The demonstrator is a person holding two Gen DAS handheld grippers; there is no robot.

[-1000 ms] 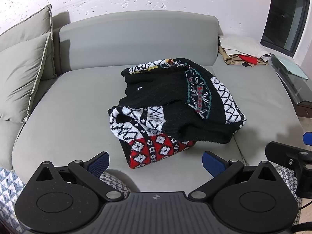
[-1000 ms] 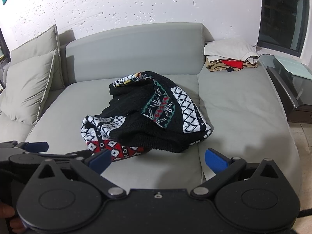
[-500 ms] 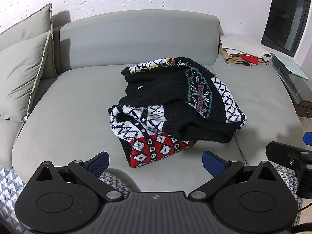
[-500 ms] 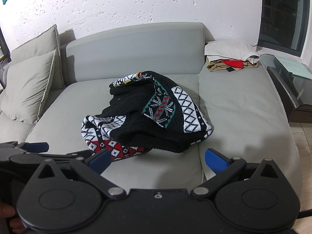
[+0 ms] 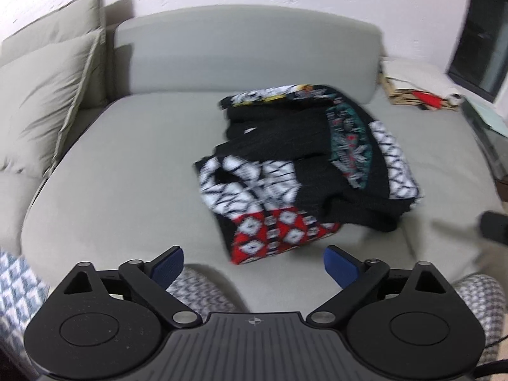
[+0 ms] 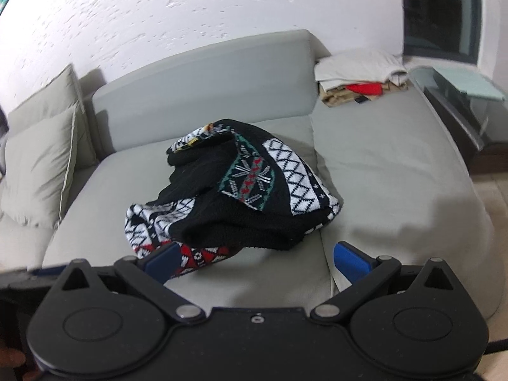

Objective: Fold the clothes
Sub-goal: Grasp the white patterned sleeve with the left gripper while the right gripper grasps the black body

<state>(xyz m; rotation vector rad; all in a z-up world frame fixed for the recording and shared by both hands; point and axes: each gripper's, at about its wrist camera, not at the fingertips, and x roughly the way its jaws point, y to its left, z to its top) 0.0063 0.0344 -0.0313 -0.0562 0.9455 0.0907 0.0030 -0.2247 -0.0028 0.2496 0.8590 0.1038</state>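
Observation:
A crumpled black knit sweater with white, red and green patterned bands lies in a heap on the grey sofa seat. My left gripper is open just short of the heap's red-patterned front edge, with nothing between its blue pads. In the right wrist view the same sweater sits ahead and slightly left. My right gripper is open, and its left blue pad overlaps the red hem in the picture. Contact cannot be judged.
Two beige cushions lean at the sofa's left end. A stack of folded clothes rests at the back right corner. A dark glass side table stands to the right of the sofa. Checked fabric shows below the left gripper.
Both grippers have moved forward toward the sweater, and both views have tilted. The left view is blurred from motion. The sweater lies as before, and both grippers stay open.

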